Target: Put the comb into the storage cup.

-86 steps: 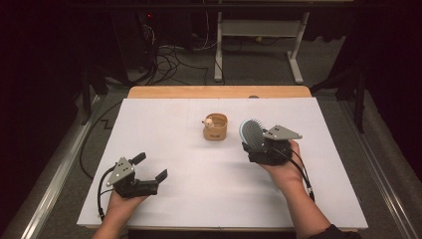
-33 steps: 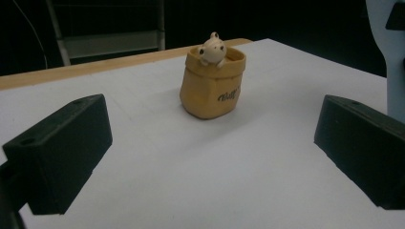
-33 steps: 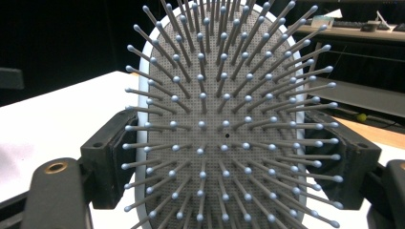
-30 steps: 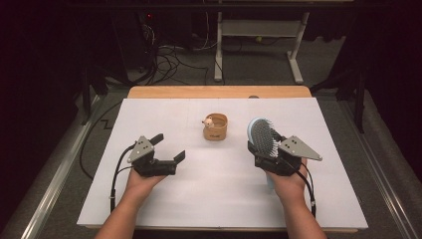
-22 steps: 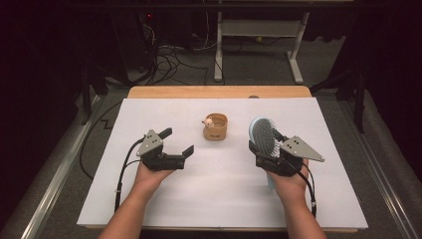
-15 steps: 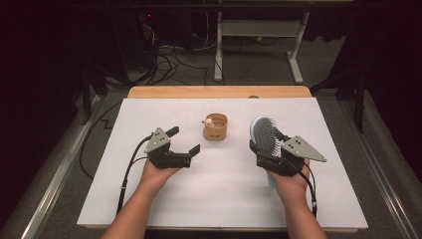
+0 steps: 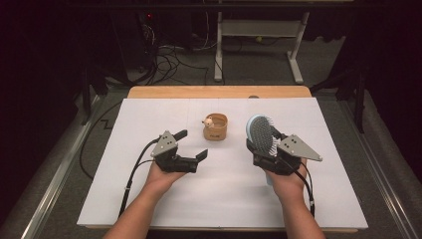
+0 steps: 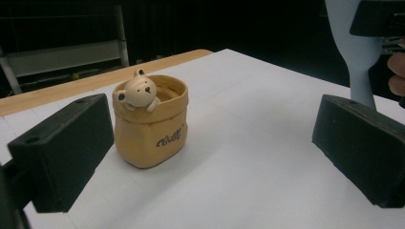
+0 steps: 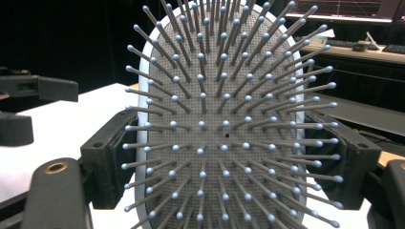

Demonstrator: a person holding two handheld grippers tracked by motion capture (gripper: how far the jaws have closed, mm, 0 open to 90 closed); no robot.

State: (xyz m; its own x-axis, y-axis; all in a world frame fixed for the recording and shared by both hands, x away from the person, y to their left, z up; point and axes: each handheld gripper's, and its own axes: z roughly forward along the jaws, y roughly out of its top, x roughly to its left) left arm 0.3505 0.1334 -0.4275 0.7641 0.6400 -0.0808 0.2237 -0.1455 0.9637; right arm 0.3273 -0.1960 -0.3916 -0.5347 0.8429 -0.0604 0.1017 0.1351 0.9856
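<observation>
A tan pouch-shaped cup with a small bear figure stands upright at the middle of the white table top. My left gripper is open just in front and left of the cup, jaws wide, nothing between them. My right gripper is shut on a pale blue hairbrush, held up off the table to the right of the cup, its bristles facing the right gripper's camera. The brush's handle points down toward the hand.
A wooden strip runs along the table's far edge. Beyond it the floor holds cables and a white desk frame. Bare table surface lies on either side of both hands.
My left gripper has moved forward and to the right, close to the bear cup. The right gripper with the brush has shifted slightly right and stays steady.
</observation>
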